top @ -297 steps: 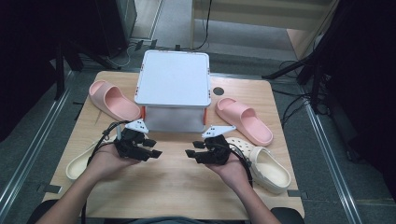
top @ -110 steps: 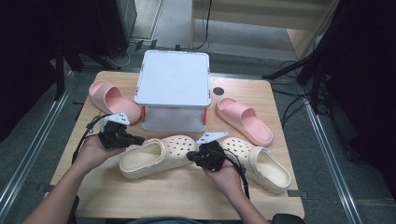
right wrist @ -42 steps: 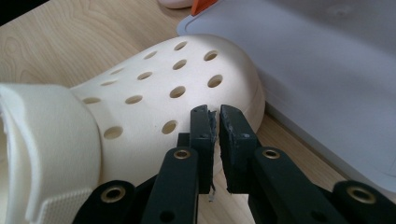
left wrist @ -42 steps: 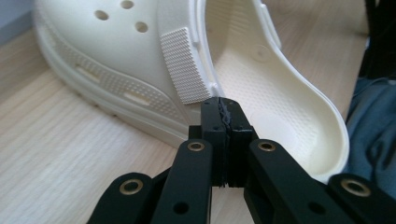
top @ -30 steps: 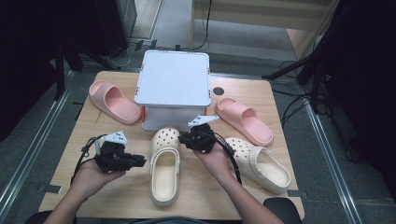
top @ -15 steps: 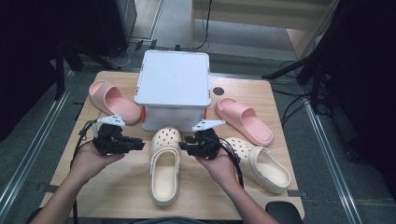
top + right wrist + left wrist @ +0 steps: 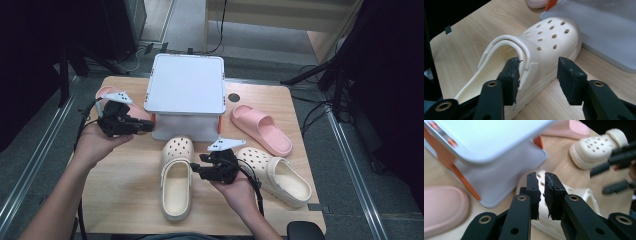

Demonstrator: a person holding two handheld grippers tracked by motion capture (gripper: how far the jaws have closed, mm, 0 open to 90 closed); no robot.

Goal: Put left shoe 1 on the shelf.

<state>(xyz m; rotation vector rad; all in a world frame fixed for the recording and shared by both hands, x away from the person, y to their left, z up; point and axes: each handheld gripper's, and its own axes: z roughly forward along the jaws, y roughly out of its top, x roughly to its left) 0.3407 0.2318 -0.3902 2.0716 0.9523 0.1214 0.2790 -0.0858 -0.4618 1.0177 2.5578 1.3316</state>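
Note:
A cream clog (image 7: 176, 177) lies toe toward the white lidded box (image 7: 186, 90) in mid-table. My right gripper (image 7: 196, 168) is at its right side, open. In the right gripper view the jaws (image 7: 539, 61) straddle the clog's (image 7: 549, 37) side wall at the strap pivot without pressing; they have just been opening. My left gripper (image 7: 149, 127) hangs raised beside the box's left front corner. Its jaws (image 7: 542, 176) have just been closing to a thin slit, with nothing between them. A second cream clog (image 7: 275, 172) lies to the right.
One pink slide (image 7: 261, 129) lies right of the box, another (image 7: 106, 93) behind my left gripper. A dark round hole (image 7: 233, 97) marks the tabletop beside the box. Bare wood (image 7: 120, 195) lies left of the middle clog. The table's edges drop to grey floor.
My left gripper has risen and moved toward the box's left corner. The right gripper's jaws have spread apart off the clog and drawn back a little; the clog lies as before.

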